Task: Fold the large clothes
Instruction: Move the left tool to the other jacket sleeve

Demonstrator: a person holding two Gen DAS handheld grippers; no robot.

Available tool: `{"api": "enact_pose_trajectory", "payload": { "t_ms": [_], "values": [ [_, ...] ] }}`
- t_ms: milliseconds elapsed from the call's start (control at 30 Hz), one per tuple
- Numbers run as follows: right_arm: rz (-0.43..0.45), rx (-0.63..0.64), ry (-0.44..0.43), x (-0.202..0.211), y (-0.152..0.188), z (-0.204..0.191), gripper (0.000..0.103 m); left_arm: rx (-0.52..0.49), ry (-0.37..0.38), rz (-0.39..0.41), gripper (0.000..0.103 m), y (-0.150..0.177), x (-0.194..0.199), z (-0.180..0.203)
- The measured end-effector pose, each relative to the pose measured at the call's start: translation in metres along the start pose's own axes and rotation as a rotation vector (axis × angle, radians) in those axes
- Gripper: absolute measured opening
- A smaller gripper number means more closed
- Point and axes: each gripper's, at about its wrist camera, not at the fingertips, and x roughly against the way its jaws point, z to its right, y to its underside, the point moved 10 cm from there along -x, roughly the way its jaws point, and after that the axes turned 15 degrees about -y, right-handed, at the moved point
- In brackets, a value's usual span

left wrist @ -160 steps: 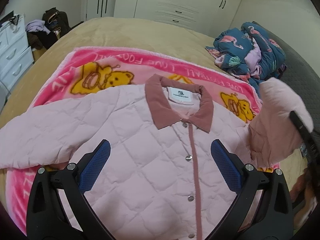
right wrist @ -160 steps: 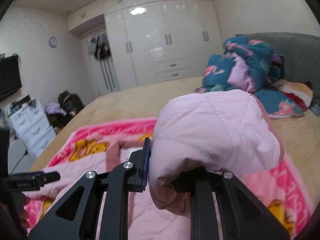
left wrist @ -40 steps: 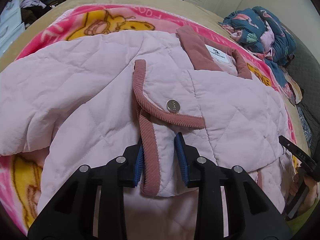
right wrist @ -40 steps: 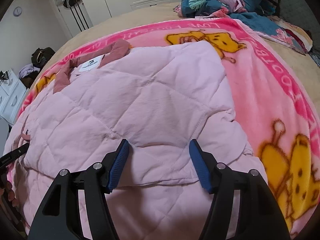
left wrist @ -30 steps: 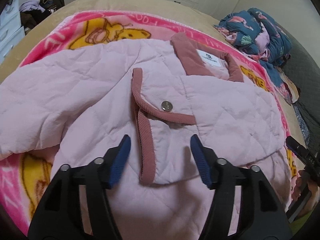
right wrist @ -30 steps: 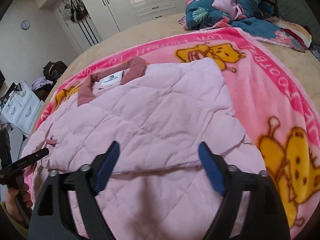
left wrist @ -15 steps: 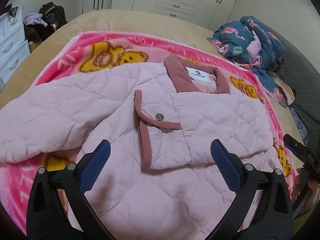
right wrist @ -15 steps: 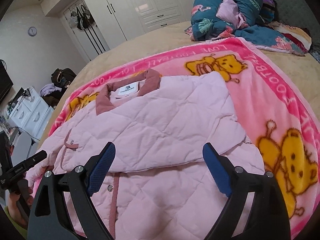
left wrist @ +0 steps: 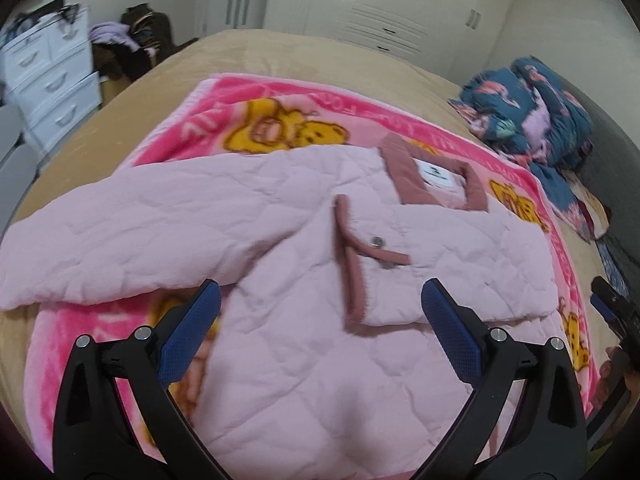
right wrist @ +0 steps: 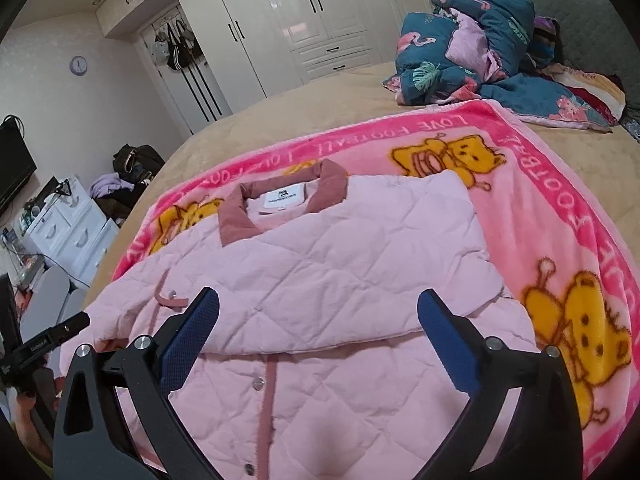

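A pink quilted jacket (left wrist: 304, 344) with a dusty-rose collar (left wrist: 400, 176) lies front-up on a pink bear-print blanket (left wrist: 280, 120). Its right sleeve (left wrist: 460, 264) is folded across the chest, cuff (left wrist: 352, 256) near the middle. Its left sleeve (left wrist: 120, 240) lies spread out to the left. My left gripper (left wrist: 320, 312) is open and empty above the jacket's lower front. In the right wrist view the jacket (right wrist: 320, 300) shows the folded sleeve (right wrist: 360, 280) too. My right gripper (right wrist: 318, 320) is open and empty above it.
The blanket (right wrist: 560, 208) lies on a tan bed (left wrist: 280, 56). A heap of blue flamingo-print bedding (right wrist: 480, 52) sits at the bed's far right. White wardrobes (right wrist: 304, 20) line the back wall. A white drawer unit (left wrist: 52, 92) stands left of the bed.
Both grippers let go of the folded right sleeve, opened wide and drew back and up from the jacket. The left view has turned toward the spread left sleeve.
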Motion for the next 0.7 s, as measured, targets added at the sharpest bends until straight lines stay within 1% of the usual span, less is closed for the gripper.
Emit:
{"api": "enact_pose_trajectory", "payload": {
  "t_ms": [167,433,700],
  "values": [
    [-0.021,0.030,-0.019,-0.010,0.001,-0.020,0.099,0.053,-0.075,0.003,0.094,0.002,-0.001,-0.042],
    [-0.067,0.108,-0.064,-0.034,0.012,-0.071,0.099,0.117,-0.138,0.015,0.094,0.006,0.001,-0.094],
    [-0.116,0.199,-0.105,-0.063,0.026,-0.126,0.099,0.175,-0.186,-0.004,0.094,0.014,-0.006,-0.139]
  ]
}}
